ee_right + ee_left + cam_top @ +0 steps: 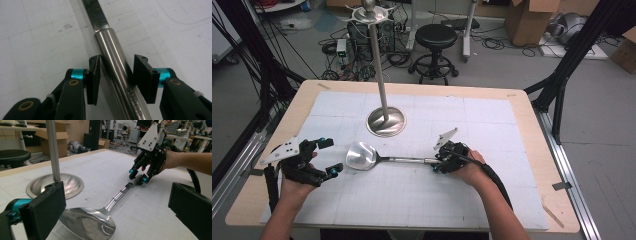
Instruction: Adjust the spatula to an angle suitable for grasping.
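Your only obstacle is the stand (385, 121) at twelve o'clock from the spatula (377, 158); white mat (492, 120) elsewhere lies open.

From the high view we look forward and down over the table (532, 150), with both forearms coming in from the bottom edge and the lab floor beyond the far edge. In the left gripper view we sit low, just above the tabletop, looking across it past the spatula (100, 220) toward the right gripper (140, 175) and the stand (53, 157). In the right gripper view we are very close, looking steeply down on the spatula's handle (117, 75) between the jaws. All three views share the spatula; the high and left gripper views also share the stand and the right gripper.
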### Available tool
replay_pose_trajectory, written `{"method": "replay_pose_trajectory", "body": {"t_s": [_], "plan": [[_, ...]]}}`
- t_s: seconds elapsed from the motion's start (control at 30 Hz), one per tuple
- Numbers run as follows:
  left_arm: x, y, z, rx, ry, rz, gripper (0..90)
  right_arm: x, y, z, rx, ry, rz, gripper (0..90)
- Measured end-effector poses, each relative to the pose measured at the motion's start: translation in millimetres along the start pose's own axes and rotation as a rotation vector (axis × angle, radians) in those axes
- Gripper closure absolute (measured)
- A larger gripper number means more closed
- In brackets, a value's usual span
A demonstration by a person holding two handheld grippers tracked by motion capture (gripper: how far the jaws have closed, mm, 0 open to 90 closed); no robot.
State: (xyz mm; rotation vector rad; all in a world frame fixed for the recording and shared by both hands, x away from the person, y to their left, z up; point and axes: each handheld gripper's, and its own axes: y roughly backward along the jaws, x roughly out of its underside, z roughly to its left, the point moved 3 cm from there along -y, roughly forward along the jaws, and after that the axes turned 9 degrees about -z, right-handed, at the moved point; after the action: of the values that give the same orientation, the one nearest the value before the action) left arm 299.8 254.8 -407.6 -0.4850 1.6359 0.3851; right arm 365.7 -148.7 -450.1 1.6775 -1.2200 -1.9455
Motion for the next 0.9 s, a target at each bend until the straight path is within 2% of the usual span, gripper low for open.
{"method": "replay_pose_trajectory", "body": {"t_s": [0.07,0.17,0.23,0.33,0.5,0.67,0.9], "plan": [[0.0,-0.1,0.2,-0.001,0.001,-0.001,1.7,-1.2,0.0,-0.1,-0.014,0.027,0.006,60.3],[-0.2,-0.2,-0.1,-0.001,0.002,-0.004,1.7,-4.4,-0.4,1.4,-0.03,0.093,0.022,62.8],[-0.5,0.3,0.0,-0.001,0.001,-0.004,1.7,-5.8,-1.4,2.6,-0.052,0.101,0.013,64.7],[-0.7,0.5,0.3,-0.005,0.0,-0.006,1.7,-9.9,-5.5,8.2,-0.069,0.142,0.001,68.0],[-0.8,0.6,0.1,-0.003,0.001,-0.008,1.7,-18.6,-13.2,12.3,-0.071,0.158,-0.003,69.1],[-1.1,0.8,0.3,-0.004,0.005,-0.014,1.7,-31.5,-22.0,17.6,-0.061,0.188,0.017,69.1],[-1.5,1.4,0.4,-0.003,0.0,-0.013,1.7,-52.0,-41.4,31.0,-0.091,0.234,-0.011,69.1]]}}
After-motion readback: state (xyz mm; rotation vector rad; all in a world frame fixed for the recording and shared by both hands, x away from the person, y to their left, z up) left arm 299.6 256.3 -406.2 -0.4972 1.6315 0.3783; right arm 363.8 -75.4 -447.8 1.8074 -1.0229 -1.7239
